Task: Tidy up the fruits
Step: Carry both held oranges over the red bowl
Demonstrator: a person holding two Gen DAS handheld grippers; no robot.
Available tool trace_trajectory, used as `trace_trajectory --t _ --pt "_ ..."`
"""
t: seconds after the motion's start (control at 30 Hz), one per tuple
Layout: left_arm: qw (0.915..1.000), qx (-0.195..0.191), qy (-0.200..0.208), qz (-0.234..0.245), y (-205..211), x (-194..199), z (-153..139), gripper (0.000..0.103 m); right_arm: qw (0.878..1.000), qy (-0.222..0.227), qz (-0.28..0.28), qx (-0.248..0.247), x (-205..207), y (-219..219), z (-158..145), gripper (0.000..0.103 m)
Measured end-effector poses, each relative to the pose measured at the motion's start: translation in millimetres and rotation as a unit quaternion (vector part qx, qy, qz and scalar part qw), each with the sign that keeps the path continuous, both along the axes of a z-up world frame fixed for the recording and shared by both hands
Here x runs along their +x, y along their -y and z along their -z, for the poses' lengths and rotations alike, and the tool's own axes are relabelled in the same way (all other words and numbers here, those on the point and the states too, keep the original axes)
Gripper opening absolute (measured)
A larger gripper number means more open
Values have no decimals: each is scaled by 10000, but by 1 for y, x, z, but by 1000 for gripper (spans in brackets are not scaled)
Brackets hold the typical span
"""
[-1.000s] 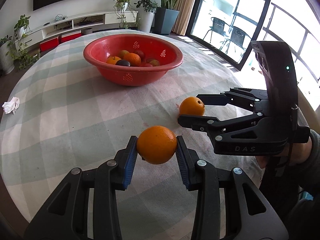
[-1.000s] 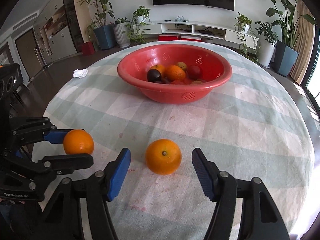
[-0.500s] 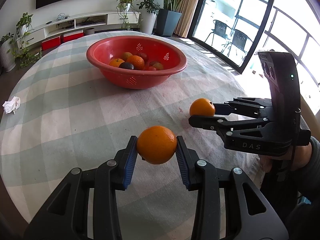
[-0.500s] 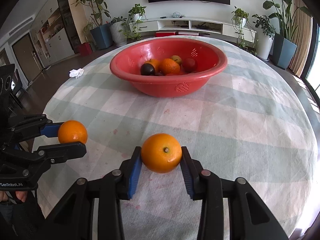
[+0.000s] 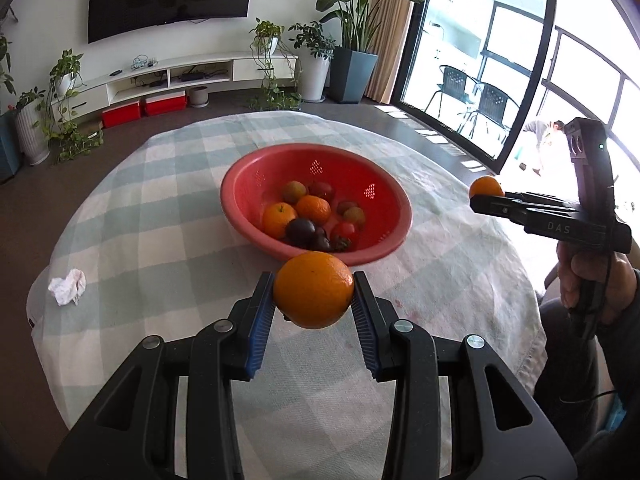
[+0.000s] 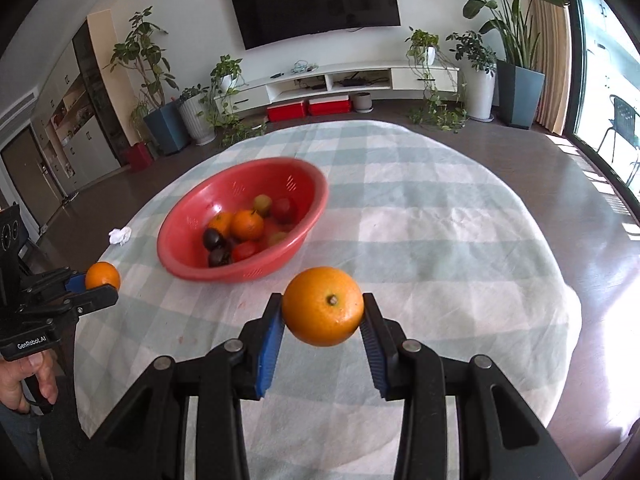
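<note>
A big round counter wears a checked cloth of pale green and white. On it sits a red bowl with little holes in its sides. Inside are two oranges, some dark plums and a few red and greenish fruits — I can't quite tell what kind. The left gripper has its jaws clamped on an orange, held up in the air near the bowl. The right gripper has its jaws clamped on a second orange too — up off the cloth, to the bowl's right. A small crumpled tissue lies near the counter's left edge.
</note>
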State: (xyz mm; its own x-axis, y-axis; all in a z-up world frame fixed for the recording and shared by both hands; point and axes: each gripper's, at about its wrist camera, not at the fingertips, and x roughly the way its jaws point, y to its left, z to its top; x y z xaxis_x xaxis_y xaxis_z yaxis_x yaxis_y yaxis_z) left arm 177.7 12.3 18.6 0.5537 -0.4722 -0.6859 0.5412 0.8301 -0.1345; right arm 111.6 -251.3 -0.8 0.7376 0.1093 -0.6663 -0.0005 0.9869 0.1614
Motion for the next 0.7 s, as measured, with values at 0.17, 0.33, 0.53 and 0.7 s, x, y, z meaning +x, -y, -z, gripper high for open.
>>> trace_trajectory --t 0.17,0.33,0.53,0.7 --pt "9997 121 186 -28 10 38 -23 36 9988 448 -113 -135 22 -1 -38 40" --pt "9993 319 200 3 29 72 -23 36 9962 586 -528 -368 55 -30 -48 40" --pt "9980 617 24 138 52 99 5 36 9938 171 -905 -628 96 -62 -20 40" --pt "9979 616 -126 123 57 112 27 36 9898 -122 -1090 -906 114 -77 9 40"
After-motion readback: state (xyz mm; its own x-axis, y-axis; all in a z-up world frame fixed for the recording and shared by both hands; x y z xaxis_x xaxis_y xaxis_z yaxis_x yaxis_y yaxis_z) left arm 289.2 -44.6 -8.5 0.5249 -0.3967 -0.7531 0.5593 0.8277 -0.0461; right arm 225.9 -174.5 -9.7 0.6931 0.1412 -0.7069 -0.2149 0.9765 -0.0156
